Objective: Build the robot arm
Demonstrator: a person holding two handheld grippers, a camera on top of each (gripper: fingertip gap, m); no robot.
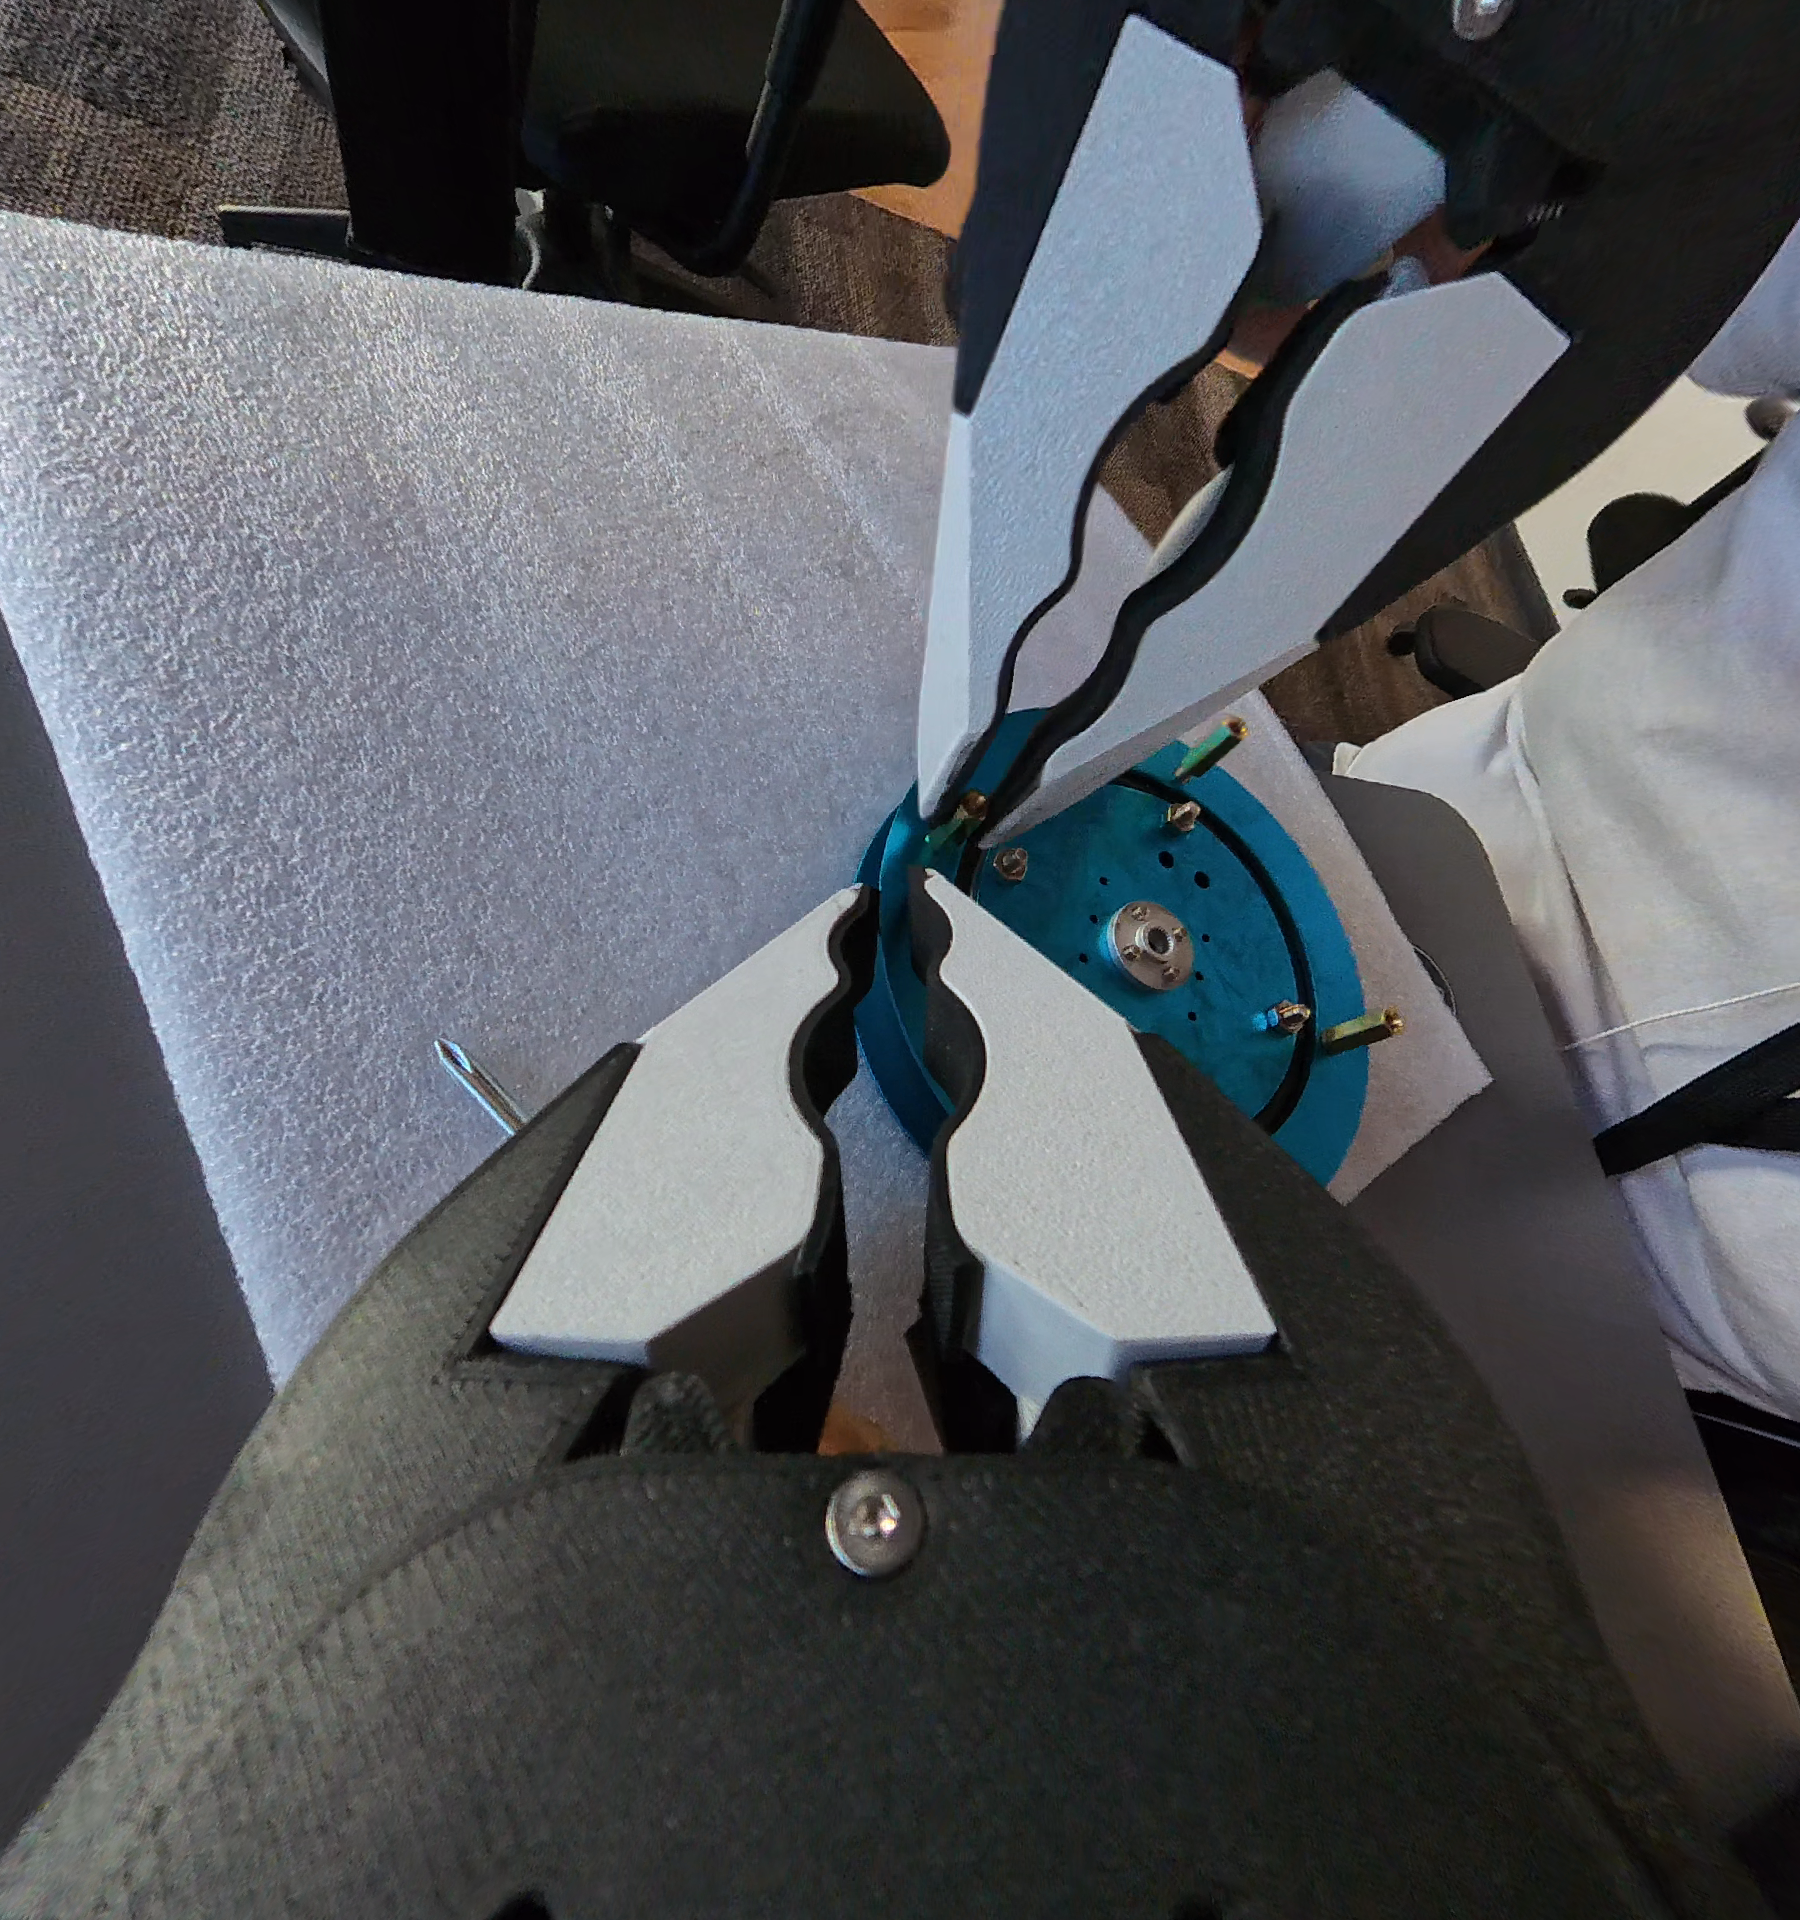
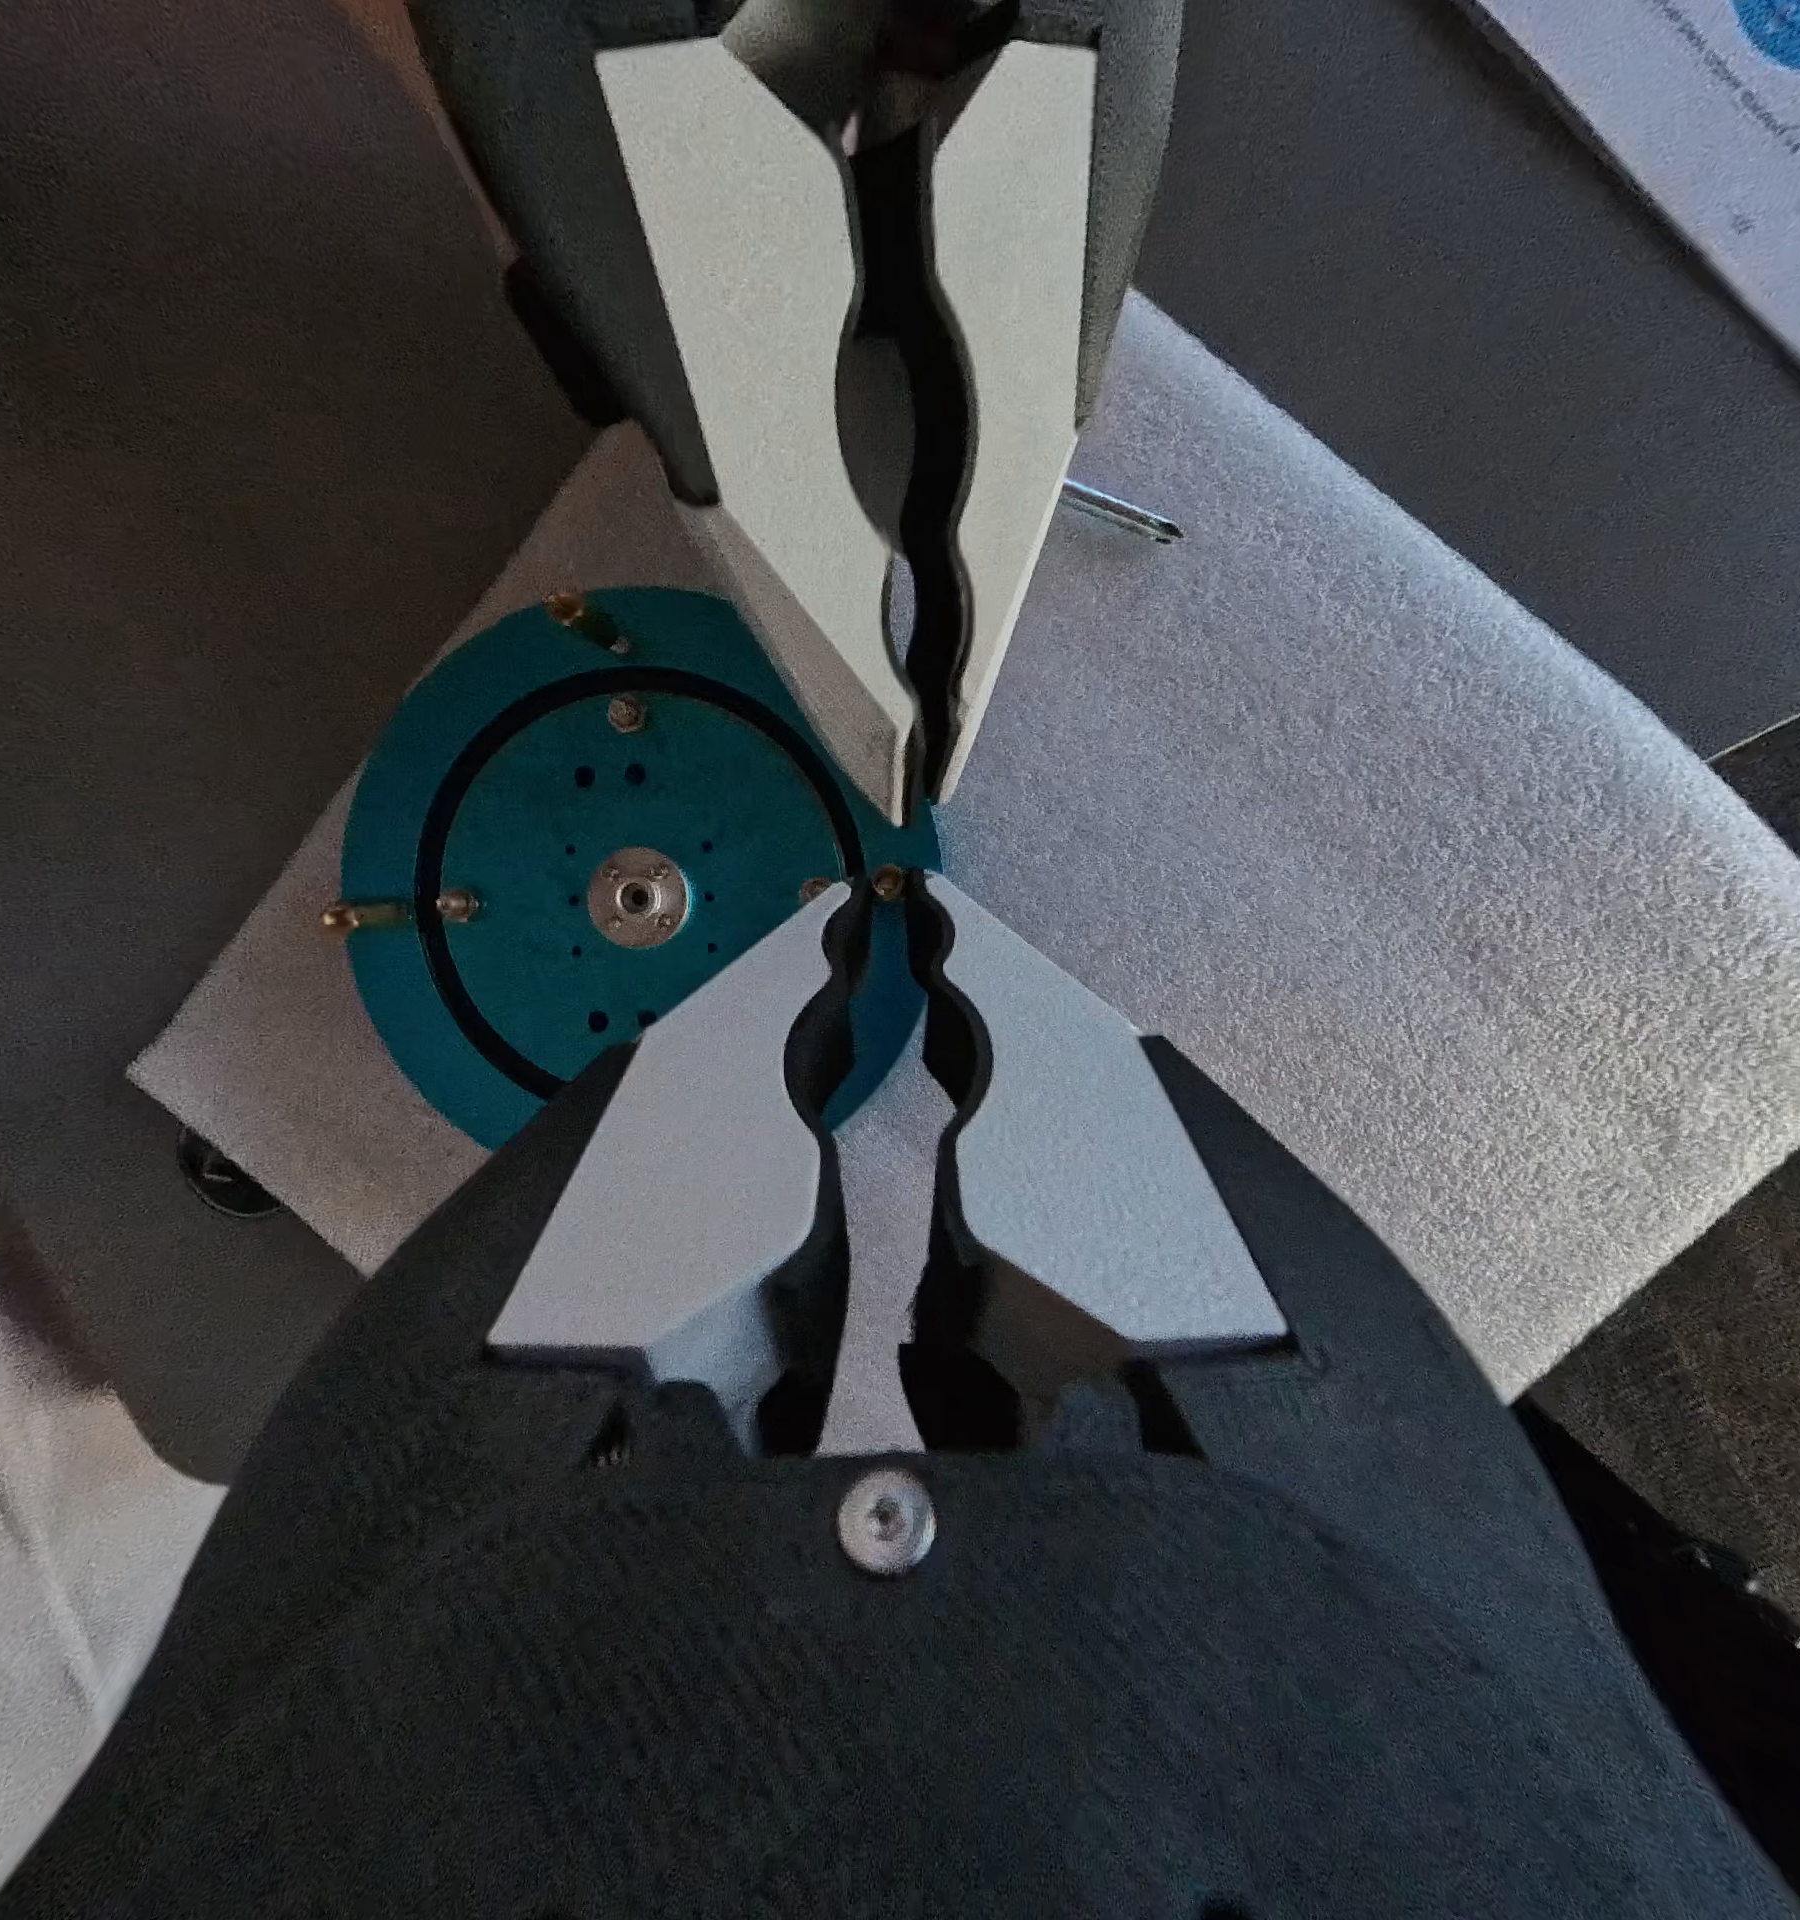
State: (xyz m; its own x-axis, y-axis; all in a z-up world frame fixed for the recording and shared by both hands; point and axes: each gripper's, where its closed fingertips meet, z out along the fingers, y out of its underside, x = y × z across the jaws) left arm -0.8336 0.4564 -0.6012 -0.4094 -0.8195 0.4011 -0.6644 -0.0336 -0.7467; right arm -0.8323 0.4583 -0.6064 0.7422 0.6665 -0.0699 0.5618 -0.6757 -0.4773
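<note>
Grippers are meeting at the foam sheet (image 2: 1395, 883) corner: left gripper (image 1: 891, 894) pinching the stiff teal disc (image 2: 522, 935) rim, right gripper (image 2: 880, 894) clamping a small, slippery brass standoff (image 2: 885, 883)

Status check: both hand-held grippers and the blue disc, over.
Left hand-held gripper shut on blue disc rim. Right hand-held gripper shut on brass standoff. Screwdriver tip on foam sheet.

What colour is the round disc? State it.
Teal blue. The disc shows best in the right wrist view, lying on white foam.
</note>
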